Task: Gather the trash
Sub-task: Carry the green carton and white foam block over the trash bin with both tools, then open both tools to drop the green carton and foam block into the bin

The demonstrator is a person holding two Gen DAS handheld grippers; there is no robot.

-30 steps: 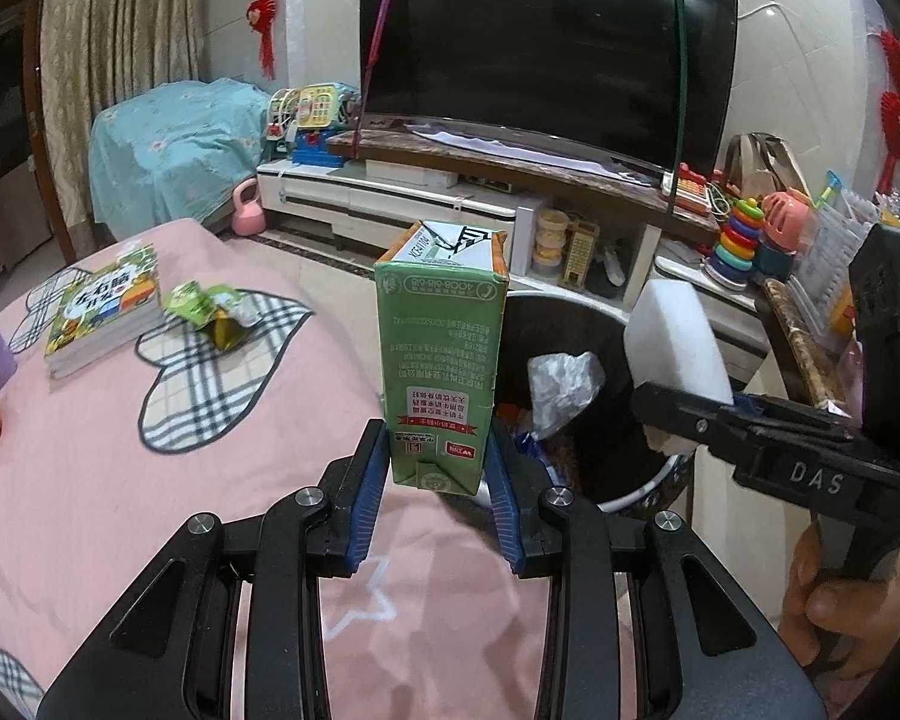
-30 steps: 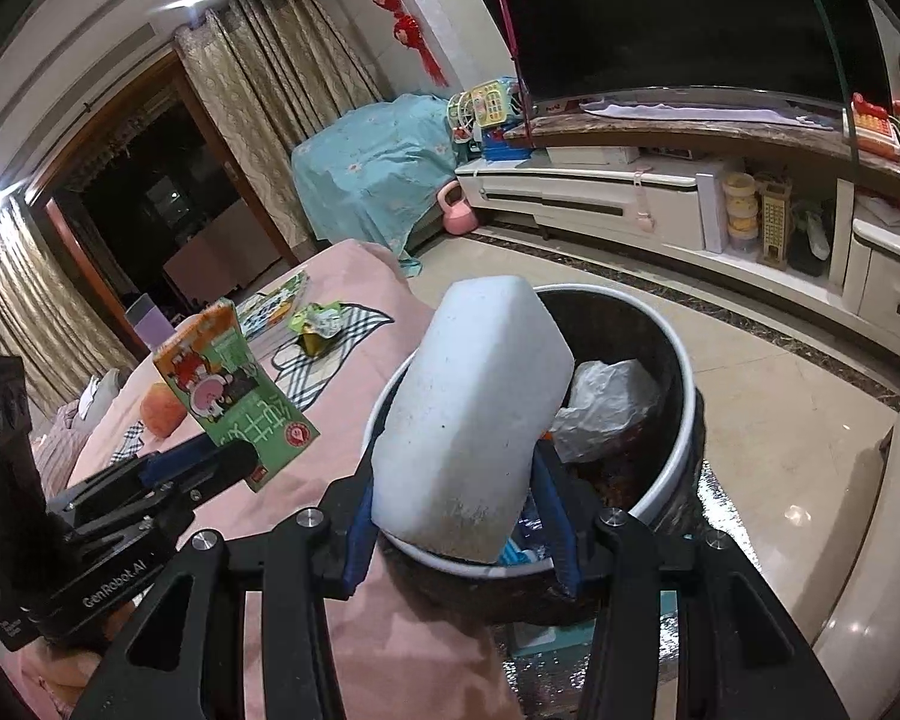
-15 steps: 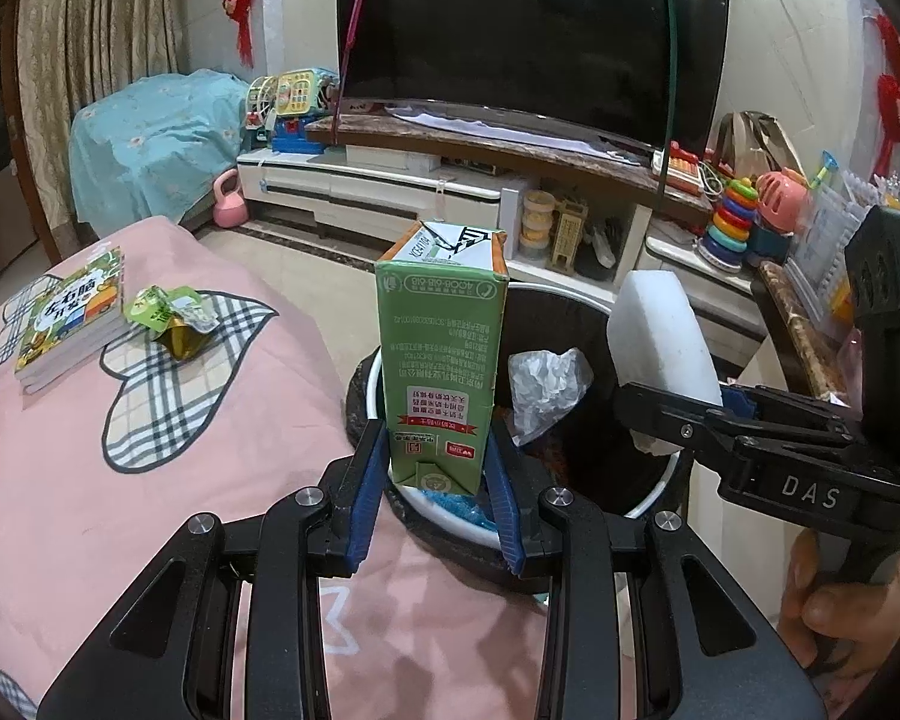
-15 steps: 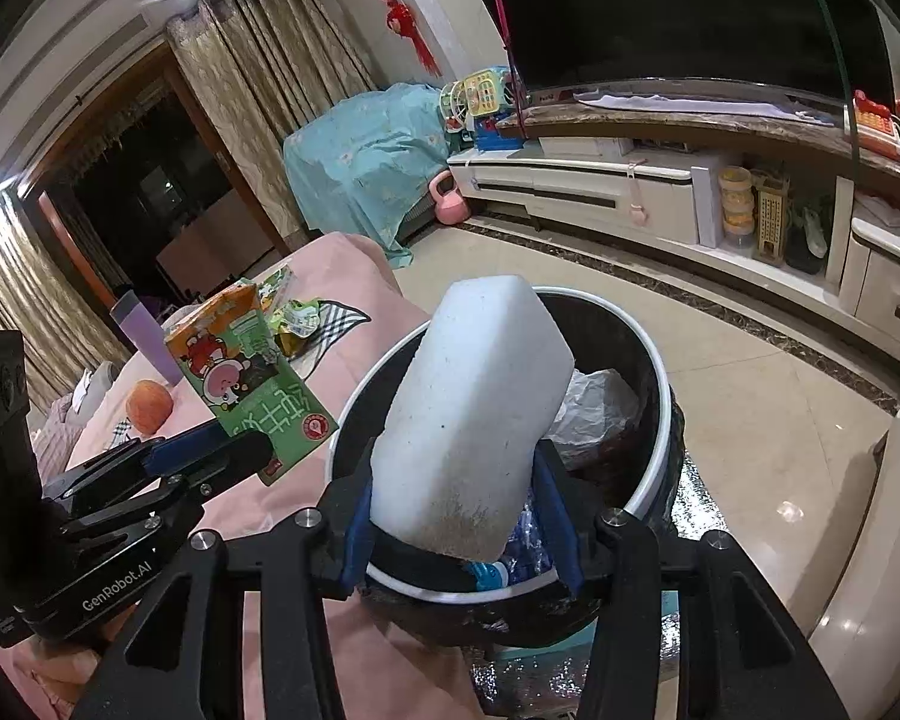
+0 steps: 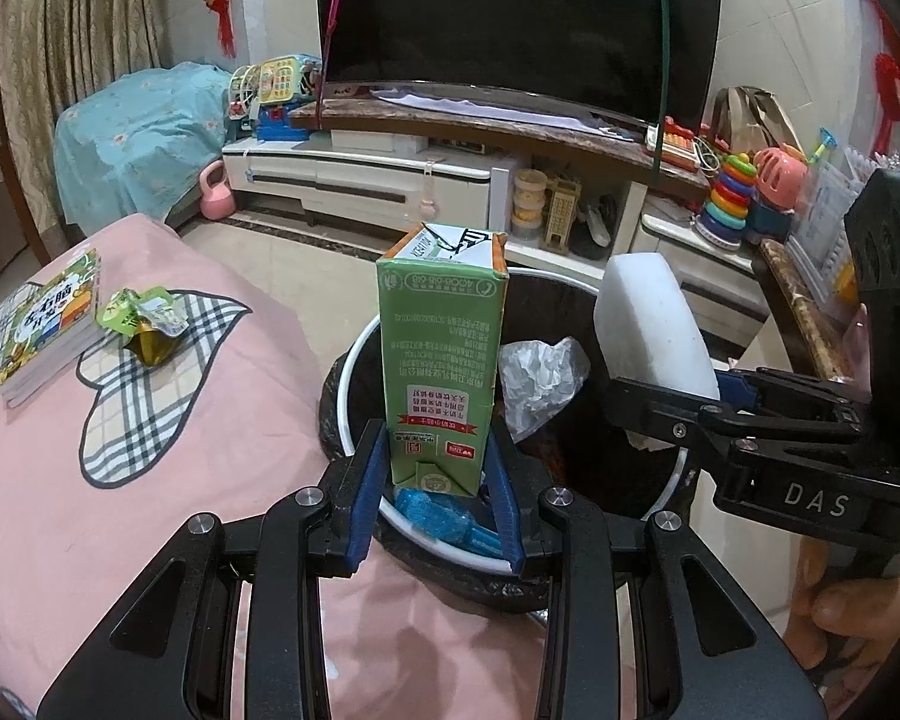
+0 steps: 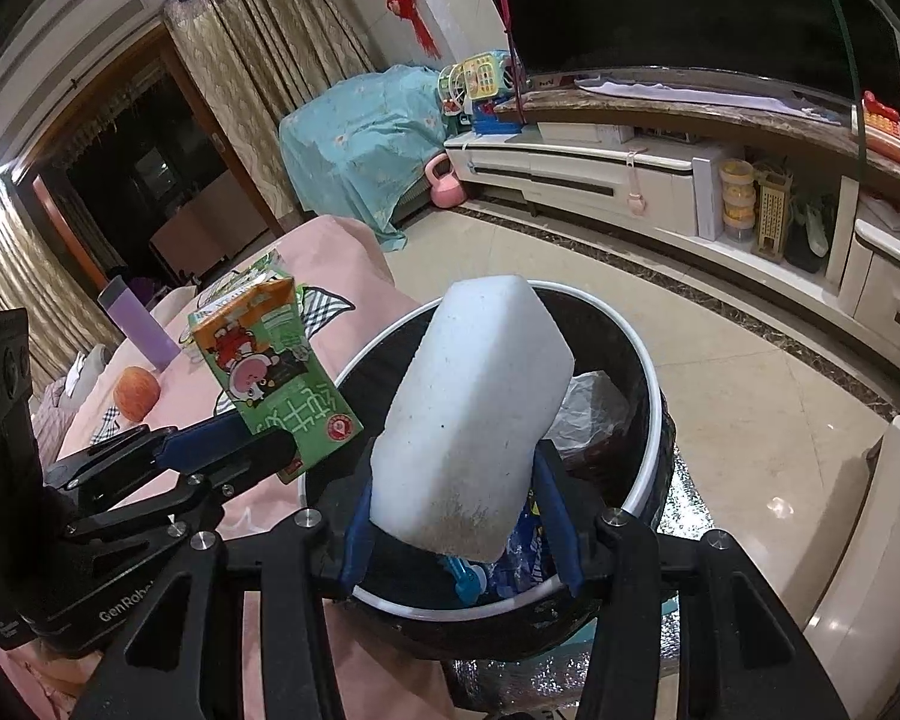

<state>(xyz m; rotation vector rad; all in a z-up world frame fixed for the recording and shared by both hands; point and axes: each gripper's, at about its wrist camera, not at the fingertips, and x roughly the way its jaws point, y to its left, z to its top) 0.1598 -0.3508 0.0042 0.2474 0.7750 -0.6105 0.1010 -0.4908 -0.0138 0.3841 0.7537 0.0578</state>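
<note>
My left gripper is shut on a green drink carton, held upright over the near rim of a black trash bin with a white rim. My right gripper is shut on a white foam block, held over the same bin. The block also shows in the left wrist view, and the carton in the right wrist view. Crumpled plastic and blue wrappers lie inside the bin. A green crumpled wrapper lies on the pink table.
A book lies at the table's left. An apple and a purple bottle stand further back. A TV stand with toys runs along the far wall. A pink kettlebell sits on the tiled floor.
Both grippers have moved forward with their loads, from over the table edge to above the bin. Both stay shut.
</note>
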